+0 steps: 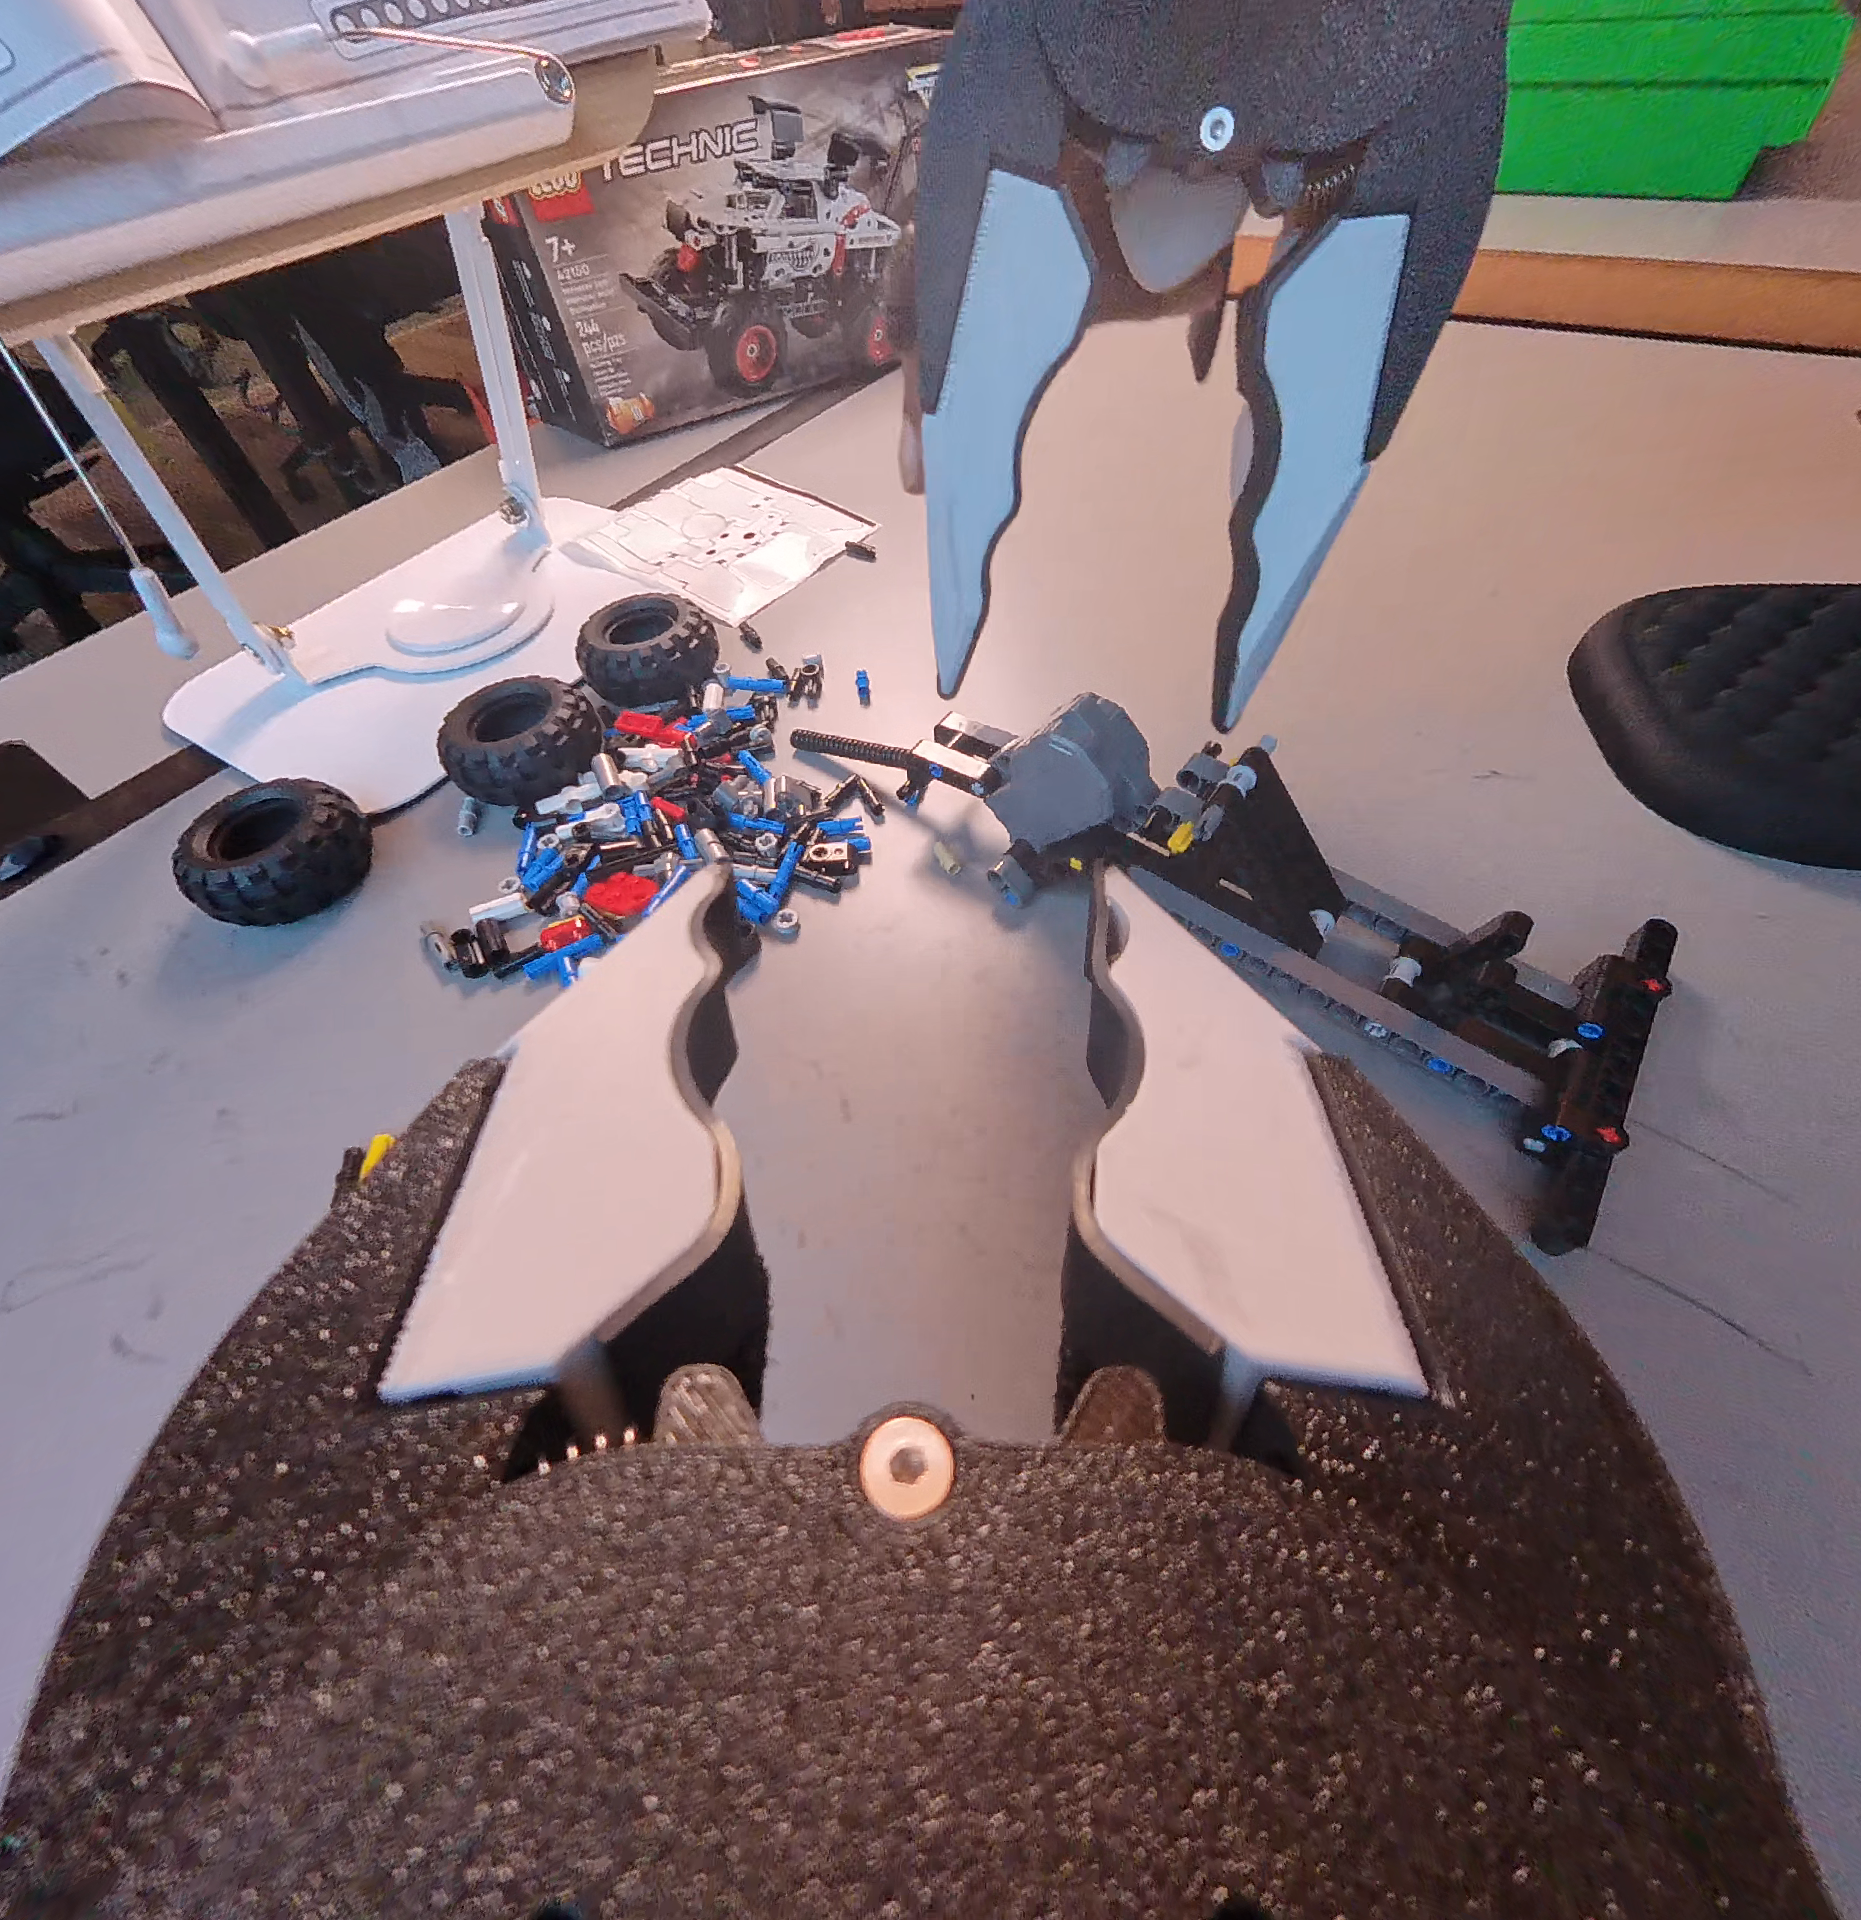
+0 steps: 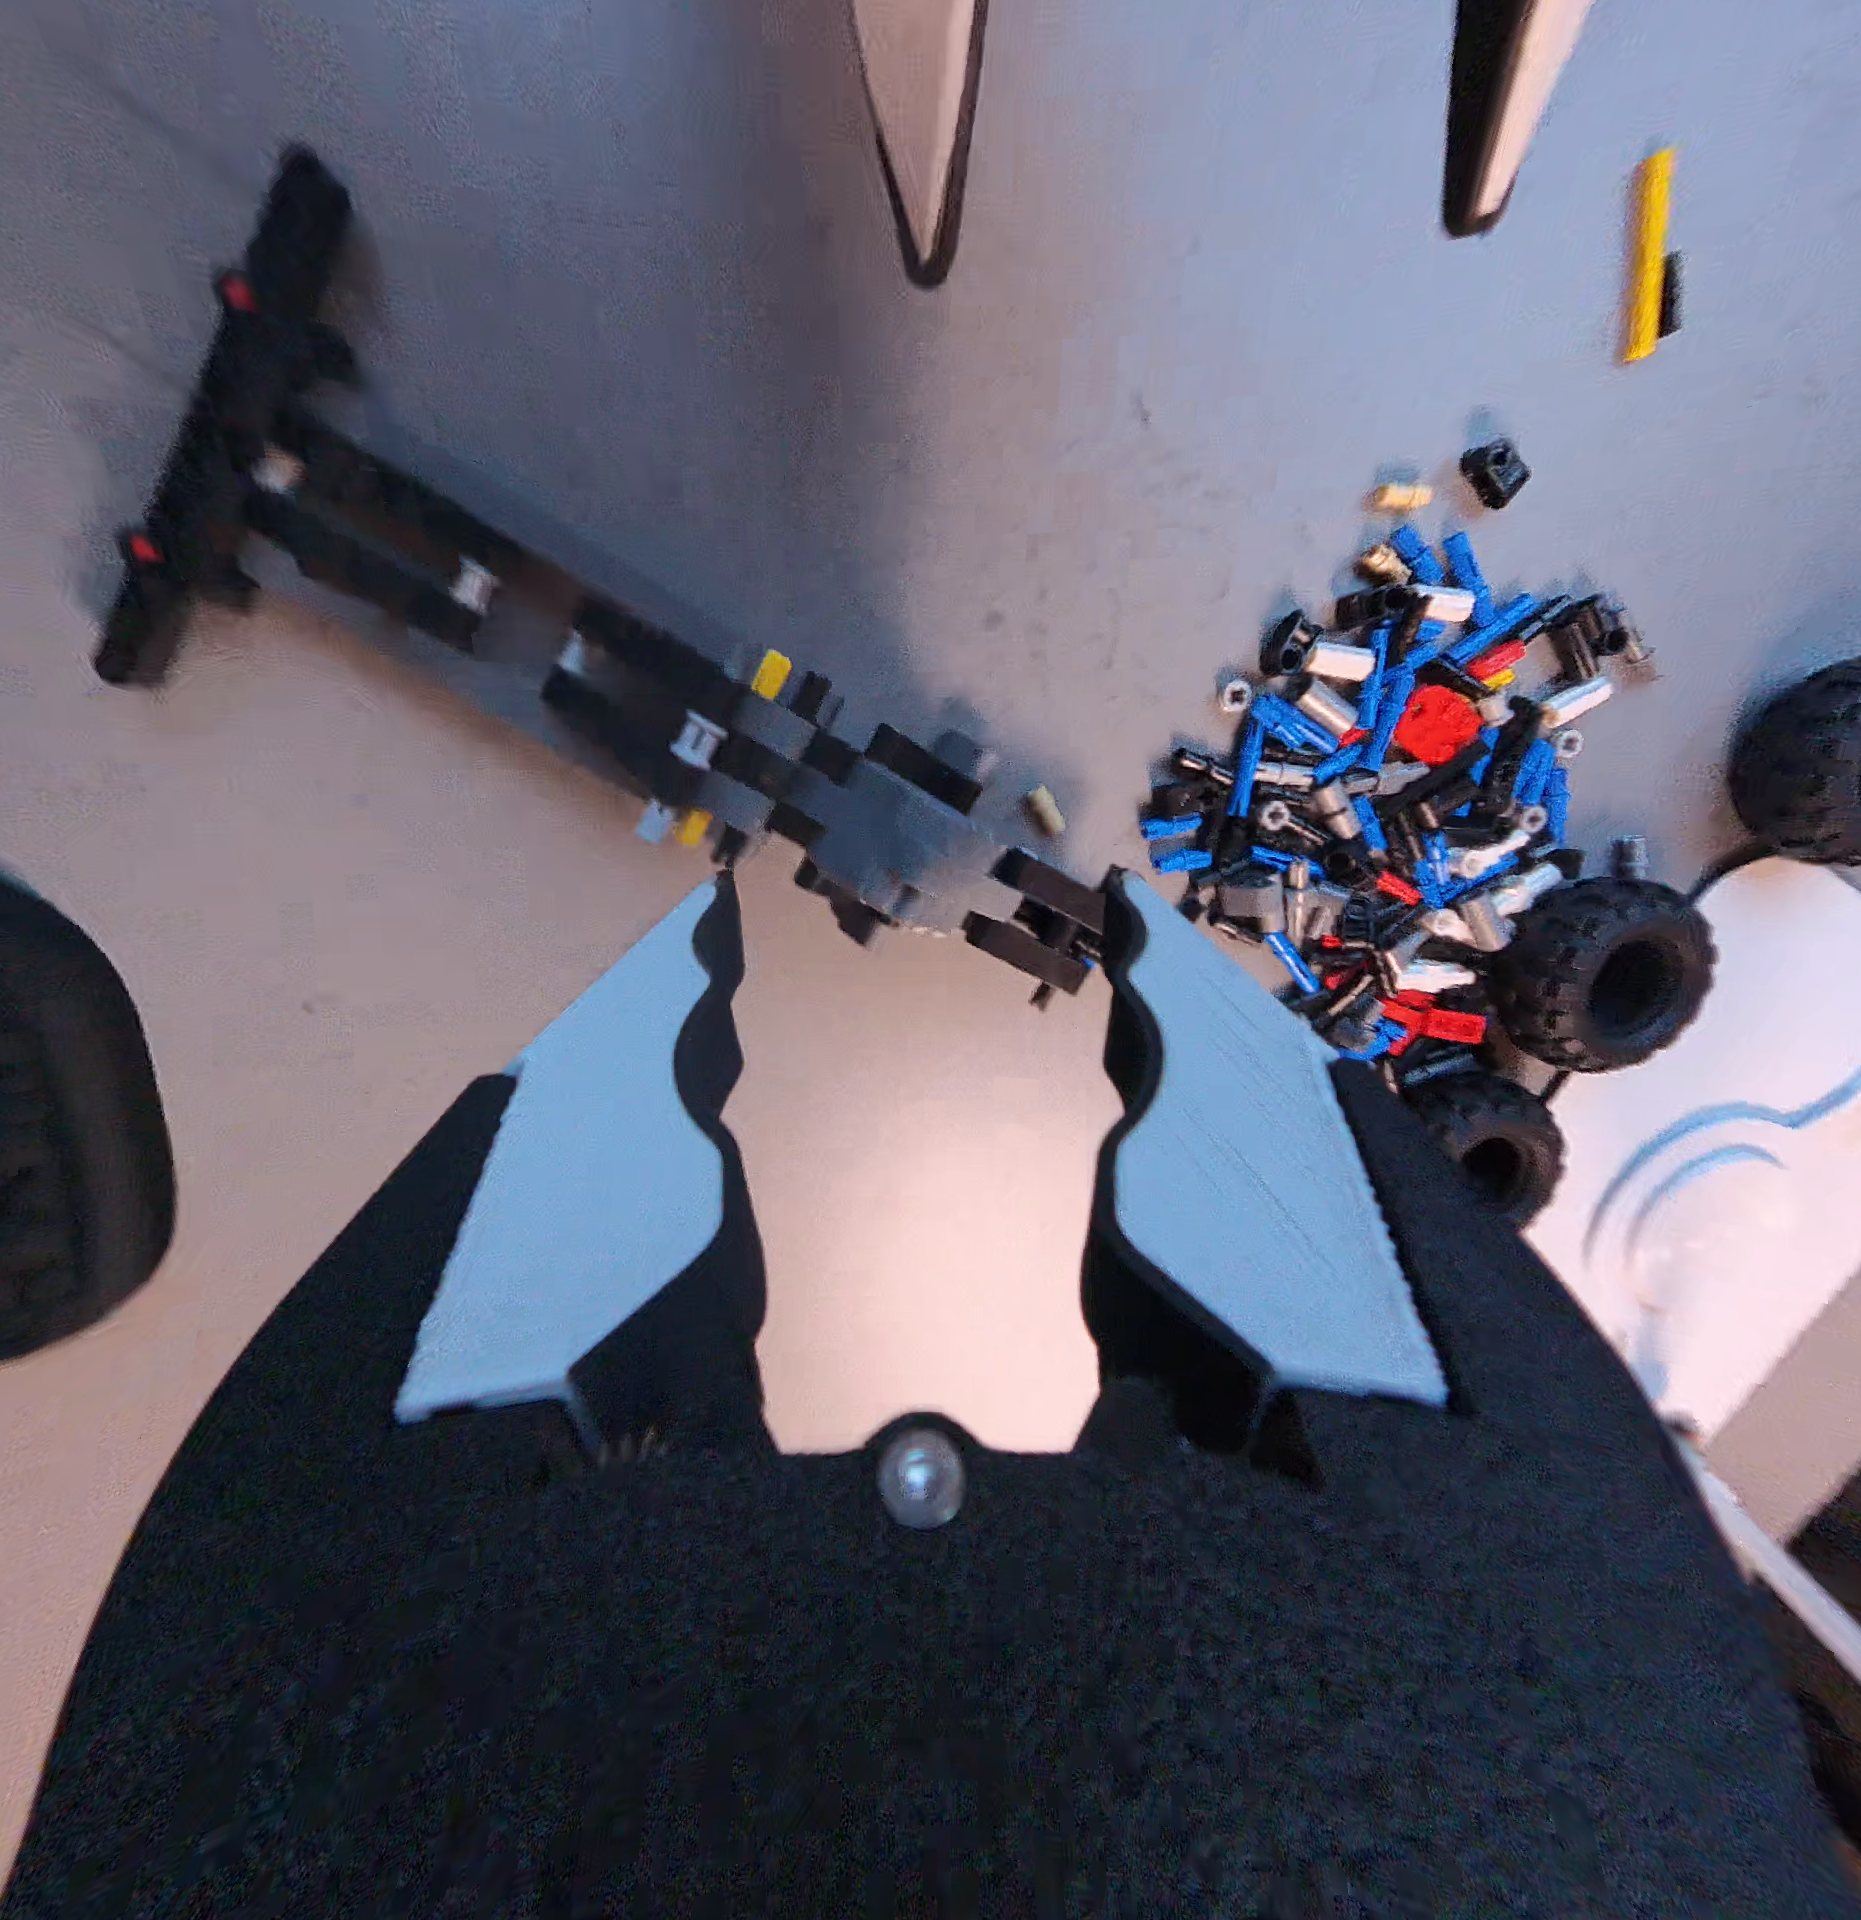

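1. Left claw (image 1: 910, 894): jaws spread wide, nothing between them, poised over bare grey desk (image 1: 282, 1195). Its left fingertip sits at the near edge of the loose parts pile (image 1: 677, 831); its right fingertip sits just beside the partly built frame (image 1: 1321, 914). Whether either tip touches is not discernible.
2. Right claw (image 2: 915, 883): jaws spread wide, empty, pointing down at the desk. In the right wrist view its right fingertip overlaps the black end of the frame, near the grey block (image 1: 1071, 774); contact cannot be confirmed owing to blur.
3. Partly built frame: a long black and grey assembly lying flat toward the middle of the desk, with a black crossbar at one end and the grey block at the other.
4. Loose parts pile: blue, black, red and grey pins and connectors, just beside the block end of the frame.
5. Three black tyres (image 1: 271, 852) lie at the far side of the pile, near the white stand base (image 1: 313, 686).
6. A sticker sheet (image 1: 728, 540) and the kit box (image 1: 697, 260) lie toward the far edge of the desk.
7. A black textured pad (image 1: 1757, 717) lies toward the right edge.
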Demonstrator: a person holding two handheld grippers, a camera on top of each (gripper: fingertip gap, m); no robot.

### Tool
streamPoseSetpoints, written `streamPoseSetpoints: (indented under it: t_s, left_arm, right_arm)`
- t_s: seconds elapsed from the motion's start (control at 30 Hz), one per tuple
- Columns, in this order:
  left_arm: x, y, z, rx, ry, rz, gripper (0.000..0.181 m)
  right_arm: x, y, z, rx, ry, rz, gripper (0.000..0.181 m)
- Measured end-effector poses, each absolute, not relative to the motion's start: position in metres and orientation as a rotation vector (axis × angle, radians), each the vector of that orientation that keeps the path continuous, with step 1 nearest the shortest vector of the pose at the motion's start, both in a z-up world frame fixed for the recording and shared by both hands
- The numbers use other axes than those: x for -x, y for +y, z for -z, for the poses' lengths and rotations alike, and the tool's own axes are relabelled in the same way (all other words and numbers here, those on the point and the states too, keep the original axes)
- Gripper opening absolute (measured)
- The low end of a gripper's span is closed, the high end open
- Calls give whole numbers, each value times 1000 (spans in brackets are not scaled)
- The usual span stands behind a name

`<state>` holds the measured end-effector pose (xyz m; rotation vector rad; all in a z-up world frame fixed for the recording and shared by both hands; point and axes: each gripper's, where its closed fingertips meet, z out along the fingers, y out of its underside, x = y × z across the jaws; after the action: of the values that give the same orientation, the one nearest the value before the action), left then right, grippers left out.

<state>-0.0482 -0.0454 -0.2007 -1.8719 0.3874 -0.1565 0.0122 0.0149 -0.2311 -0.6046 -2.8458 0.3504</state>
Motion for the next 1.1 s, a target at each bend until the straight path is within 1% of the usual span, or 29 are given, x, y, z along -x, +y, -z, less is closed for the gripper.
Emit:
streamPoseSetpoints:
  t_s: [0.13,0.17,0.2,0.27,0.33,0.37,0.4,0.5,0.63,0.73,0.8,0.87,0.93,0.97,1.1]
  left_arm:
    - [49,-48,203,1865,380,183,64]
    - [50,-48,203,1862,383,183,63]
    - [50,-48,202,1861,384,184,62]
    - [51,-49,202,1858,383,194,61]
    - [51,-51,198,1844,383,201,60]
    - [51,-53,196,1835,383,202,59]
    - [51,-54,194,1825,385,205,59]
    - [50,-55,185,1794,383,222,59]
    - [49,-55,178,1771,375,246,58]
    - [49,-56,179,1772,375,250,58]
    - [51,-56,183,1784,372,235,58]
    - [53,-57,188,1798,369,229,58]
    - [54,-58,191,1808,371,219,58]
    - [53,-58,192,1809,371,223,58]
    - [53,-55,191,1802,359,252,58]
  right_arm:
    - [-11,13,246,339,-2958,-111,66]
    - [-13,12,256,221,-2971,-20,61]
    - [-14,9,263,145,-2962,21,50]
    - [-20,3,259,126,-2970,20,46]
    - [-24,2,240,195,-2928,-17,44]
    - [-31,2,227,263,-2924,-45,32]
    - [-36,2,213,355,-2902,-89,29]
    - [-51,33,184,687,-2807,-117,27]
    - [-70,79,196,977,-2698,-142,25]
    - [-76,96,225,1133,-2656,-211,25]
    - [-76,107,251,1160,-2625,-130,26]
    - [-74,117,261,1131,-2580,-31,34]
    - [-68,110,249,1172,-2508,-125,48]
    - [-65,108,235,1181,-2449,-176,52]
    - [-40,96,148,1209,-2001,-531,65]
